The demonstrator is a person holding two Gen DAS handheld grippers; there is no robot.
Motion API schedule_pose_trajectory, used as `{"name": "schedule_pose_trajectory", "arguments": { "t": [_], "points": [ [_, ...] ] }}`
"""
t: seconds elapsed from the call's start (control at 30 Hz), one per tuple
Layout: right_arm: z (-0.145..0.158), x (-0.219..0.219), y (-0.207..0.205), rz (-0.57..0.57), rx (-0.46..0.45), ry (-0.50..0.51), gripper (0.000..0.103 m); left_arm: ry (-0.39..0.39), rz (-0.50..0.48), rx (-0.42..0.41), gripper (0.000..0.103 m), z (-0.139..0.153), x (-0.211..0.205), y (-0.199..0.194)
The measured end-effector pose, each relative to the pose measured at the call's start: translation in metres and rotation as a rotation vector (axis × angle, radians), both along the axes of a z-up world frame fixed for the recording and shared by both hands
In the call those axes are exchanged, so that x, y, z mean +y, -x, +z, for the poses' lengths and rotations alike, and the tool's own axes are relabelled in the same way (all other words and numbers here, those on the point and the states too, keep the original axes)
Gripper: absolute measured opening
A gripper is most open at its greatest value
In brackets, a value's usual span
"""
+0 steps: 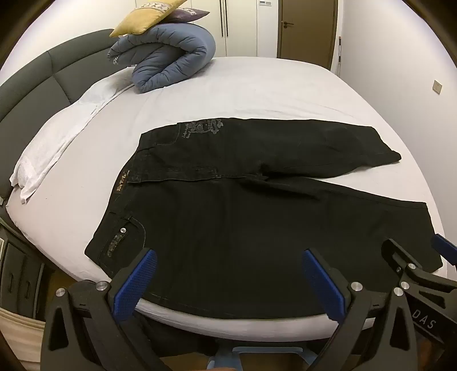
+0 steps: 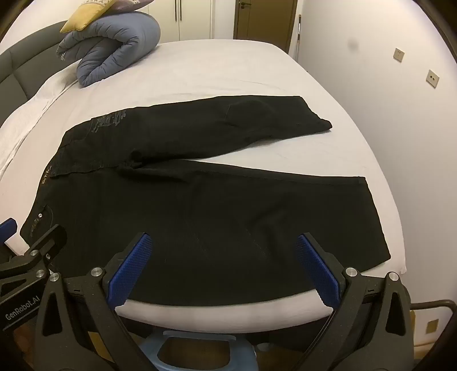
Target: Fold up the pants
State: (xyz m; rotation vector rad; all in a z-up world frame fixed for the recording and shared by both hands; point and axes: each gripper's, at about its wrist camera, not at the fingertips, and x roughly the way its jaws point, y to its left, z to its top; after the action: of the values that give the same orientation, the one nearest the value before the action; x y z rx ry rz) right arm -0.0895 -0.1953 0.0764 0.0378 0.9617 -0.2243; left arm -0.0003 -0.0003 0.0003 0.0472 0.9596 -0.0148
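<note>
Black pants lie flat on the white bed, waistband to the left, both legs spread apart to the right. They also show in the right wrist view. My left gripper is open and empty, hovering over the near edge of the pants by the hip. My right gripper is open and empty, above the near leg. The right gripper shows at the right edge of the left wrist view. The left gripper shows at the left edge of the right wrist view.
A rolled blue duvet with cushions on top sits at the far left of the bed. A white pillow lies along the grey headboard. A wall stands to the right, doors behind.
</note>
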Motion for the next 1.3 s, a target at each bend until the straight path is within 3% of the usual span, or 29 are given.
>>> {"name": "schedule_pose_trajectory", "arguments": {
  "t": [0.87, 1.3],
  "points": [
    [-0.006, 0.009, 0.006, -0.001, 0.008, -0.001, 0.103, -0.008, 0.02, -0.005, 0.103, 0.0, 0.01, 0.001],
    [-0.006, 0.004, 0.008, -0.007, 0.009, -0.008, 0.103, -0.044, 0.101, -0.038, 0.103, 0.004, 0.051, -0.008]
  ]
}}
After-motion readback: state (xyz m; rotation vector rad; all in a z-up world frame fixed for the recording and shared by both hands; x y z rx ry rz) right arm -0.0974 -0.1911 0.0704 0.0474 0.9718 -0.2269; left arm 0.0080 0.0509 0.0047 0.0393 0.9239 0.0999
